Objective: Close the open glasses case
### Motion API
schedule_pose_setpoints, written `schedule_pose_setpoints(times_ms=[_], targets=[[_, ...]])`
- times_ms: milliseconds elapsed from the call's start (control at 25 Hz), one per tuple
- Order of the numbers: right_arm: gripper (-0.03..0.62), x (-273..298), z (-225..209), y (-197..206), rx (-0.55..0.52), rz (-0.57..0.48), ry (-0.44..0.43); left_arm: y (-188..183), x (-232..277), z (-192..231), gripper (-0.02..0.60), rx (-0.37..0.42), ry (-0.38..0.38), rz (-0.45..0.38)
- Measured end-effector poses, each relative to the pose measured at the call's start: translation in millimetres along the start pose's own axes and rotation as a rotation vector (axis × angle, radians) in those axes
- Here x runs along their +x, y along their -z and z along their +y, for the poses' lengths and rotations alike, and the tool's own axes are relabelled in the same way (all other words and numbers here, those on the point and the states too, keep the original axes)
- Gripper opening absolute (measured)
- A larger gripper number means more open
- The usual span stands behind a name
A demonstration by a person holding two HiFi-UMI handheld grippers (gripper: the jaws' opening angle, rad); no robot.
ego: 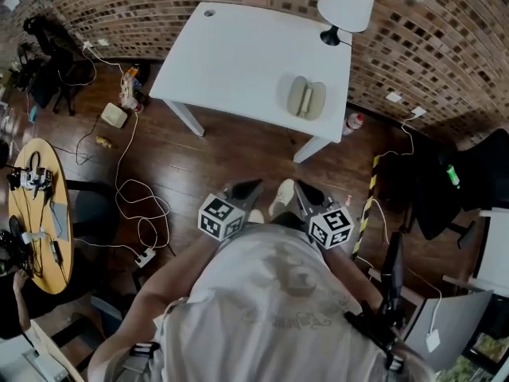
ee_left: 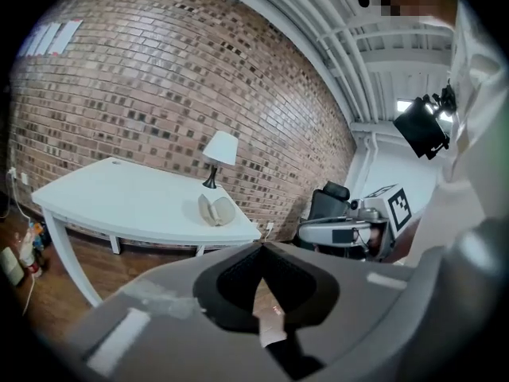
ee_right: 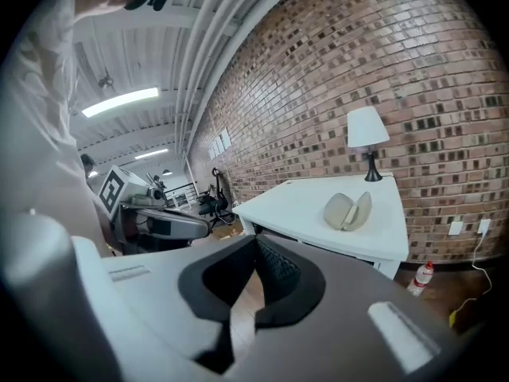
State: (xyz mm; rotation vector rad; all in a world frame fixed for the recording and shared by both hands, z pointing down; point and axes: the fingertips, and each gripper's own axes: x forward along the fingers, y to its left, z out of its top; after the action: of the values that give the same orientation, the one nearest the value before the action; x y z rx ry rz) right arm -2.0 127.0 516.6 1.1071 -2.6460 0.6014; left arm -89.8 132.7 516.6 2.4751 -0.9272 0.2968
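The open glasses case [ego: 305,98] lies on the white table [ego: 231,54], right of centre in the upper half of the head view, near the table's right edge and below the lamp [ego: 346,2]. Low in the frame, well apart from it, the left tool [ego: 250,188] and right tool [ego: 306,193] both have their jaws together with nothing between them.
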Motion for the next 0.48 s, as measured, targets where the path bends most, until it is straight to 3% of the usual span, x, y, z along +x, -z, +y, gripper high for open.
schedule_pose_setpoints(times_ms=[480], targets=[[0.008,56,-42,-48,-0.032,0.003,-0.118,-59,38,41,0.006,0.015,-0.081,-0.027]])
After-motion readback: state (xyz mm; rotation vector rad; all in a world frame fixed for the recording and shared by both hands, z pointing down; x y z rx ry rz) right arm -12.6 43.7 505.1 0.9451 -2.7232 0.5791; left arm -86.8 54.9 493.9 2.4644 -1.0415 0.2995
